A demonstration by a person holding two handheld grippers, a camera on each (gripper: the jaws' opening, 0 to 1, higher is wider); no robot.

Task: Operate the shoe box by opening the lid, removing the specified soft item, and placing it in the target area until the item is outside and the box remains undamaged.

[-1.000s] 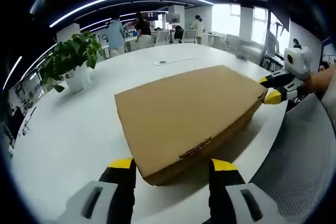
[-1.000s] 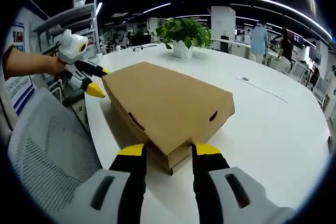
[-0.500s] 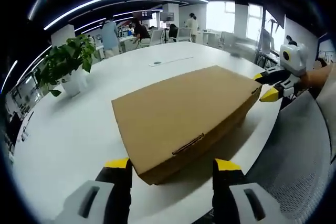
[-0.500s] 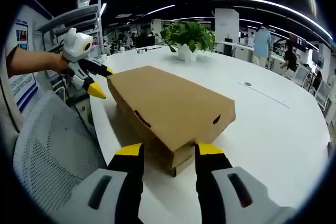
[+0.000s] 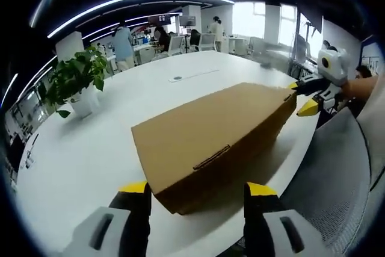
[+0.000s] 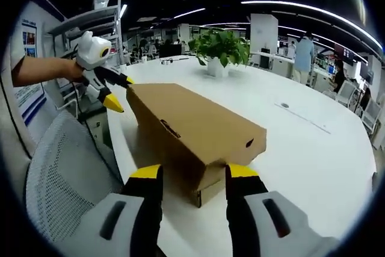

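Observation:
A closed brown cardboard shoe box [image 5: 210, 136] lies on the white table [image 5: 84, 154]. The side of its top nearest the chair is tilted up. My left gripper [image 5: 198, 192] is open, its yellow-tipped jaws on either side of the near corner. At the far corner my right gripper [image 5: 301, 96] has one tip above the box edge and one below. In the right gripper view the box [image 6: 198, 124] runs away from my open right gripper [image 6: 194, 176], which straddles its near corner. The left gripper [image 6: 120, 91], held by a hand, straddles the far corner. The inside of the box is hidden.
A grey mesh chair [image 5: 349, 167] [image 6: 60, 173] stands against the table edge beside the box. A potted plant [image 5: 75, 79] [image 6: 219, 49] stands further back on the table. People [image 5: 123, 43] and desks are in the background. The table surface [image 6: 313, 142] spreads wide beyond the box.
The chair-side edge of the box top has risen, so that side face looks taller. Both grippers have stayed at their corners, jaws still apart.

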